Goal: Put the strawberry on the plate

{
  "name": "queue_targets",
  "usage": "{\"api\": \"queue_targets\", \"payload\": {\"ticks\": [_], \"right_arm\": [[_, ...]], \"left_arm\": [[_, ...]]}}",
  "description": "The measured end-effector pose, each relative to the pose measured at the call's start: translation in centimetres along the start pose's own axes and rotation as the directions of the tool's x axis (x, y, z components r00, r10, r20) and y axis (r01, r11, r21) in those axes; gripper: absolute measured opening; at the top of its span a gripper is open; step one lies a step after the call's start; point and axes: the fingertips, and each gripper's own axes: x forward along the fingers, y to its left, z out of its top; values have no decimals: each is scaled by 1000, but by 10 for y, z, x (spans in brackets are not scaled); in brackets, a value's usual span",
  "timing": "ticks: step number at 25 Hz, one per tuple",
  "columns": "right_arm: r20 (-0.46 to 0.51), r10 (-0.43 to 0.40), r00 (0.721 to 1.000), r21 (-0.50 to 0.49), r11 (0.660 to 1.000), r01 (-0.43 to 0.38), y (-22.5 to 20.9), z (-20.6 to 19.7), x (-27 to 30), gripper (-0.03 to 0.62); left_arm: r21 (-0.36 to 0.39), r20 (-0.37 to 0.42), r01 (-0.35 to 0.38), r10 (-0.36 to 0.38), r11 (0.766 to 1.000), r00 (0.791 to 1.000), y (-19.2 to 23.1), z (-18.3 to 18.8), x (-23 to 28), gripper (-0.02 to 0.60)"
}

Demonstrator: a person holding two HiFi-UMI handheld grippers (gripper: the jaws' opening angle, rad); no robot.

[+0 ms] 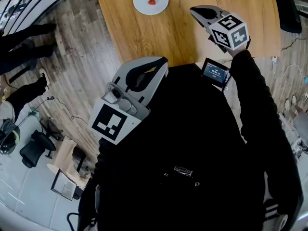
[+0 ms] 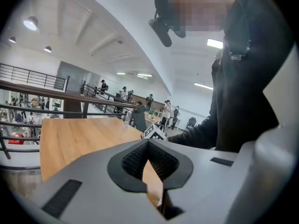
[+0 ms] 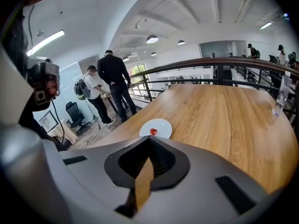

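- The strawberry (image 1: 152, 1) lies on the white plate (image 1: 142, 4), about in its middle; nothing else touches it.
- The plate stands on the wooden table (image 1: 183, 37), close to the table's left edge and far from the person's side.
- In the right gripper view the same plate (image 3: 162, 125) with the red strawberry (image 3: 153, 131) shows just past the jaw tips, by the table edge.
- The right gripper (image 1: 194, 9) is over the near right part of the table, well apart from the plate. Its jaws are closed together and there is nothing between them (image 3: 149, 139).
- The left gripper (image 1: 161, 61) is held in front of the person's dark jacket (image 1: 192, 153), at the table's near edge. Its jaws (image 2: 148, 143) are also closed tip to tip and hold nothing.
- A clear bottle (image 3: 279, 99) stands near the table's far right edge.
- Two people (image 3: 112, 85) stand on the floor beyond the table's left edge, next to a dark railing (image 3: 224, 62).
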Motion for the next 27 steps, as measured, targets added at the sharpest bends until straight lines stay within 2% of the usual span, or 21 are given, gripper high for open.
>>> {"api": "queue_targets", "payload": {"ticks": [2, 5, 8, 11, 13, 14, 17, 21, 23, 27], "right_arm": [[13, -4, 1000, -11, 1000, 4, 11, 5, -17, 17], [-6, -40, 999, -49, 998, 40, 19, 1, -36, 17], [68, -39, 997, 3, 999, 39, 20, 13, -60, 17], [152, -64, 986, 43, 997, 58, 27, 35, -89, 17], [193, -85, 978, 40, 996, 79, 36, 49, -109, 17], [217, -89, 972, 37, 996, 83, 41, 57, -121, 17], [307, -80, 948, 42, 997, 71, 52, 80, -158, 17], [415, -58, 908, 18, 998, 56, 59, 106, -180, 17], [442, -44, 896, -8, 999, 53, 68, 124, -190, 17], [462, -20, 886, -66, 996, 56, 85, 153, -198, 17]], "left_arm": [[23, 28, -8, 7, 1000, 1000, 2, 11, -2, 0], [101, 95, -25, 15, 995, 995, 1, 34, -6, 0], [160, 121, 10, -30, 987, 992, -3, 52, -2, 0], [107, 173, 45, -63, 993, 983, -2, 67, 1, 0], [38, 249, 75, -82, 996, 965, 0, 84, -1, 0], [27, 270, 83, -87, 996, 959, -2, 93, -2, 0], [82, 270, 73, -93, 994, 958, -12, 108, 3, 0], [122, 270, 36, -68, 992, 961, -12, 108, 9, -2], [134, 268, 15, -51, 991, 962, -13, 114, 8, -2], [144, 287, 28, -69, 989, 955, -15, 130, 3, -2]]}}
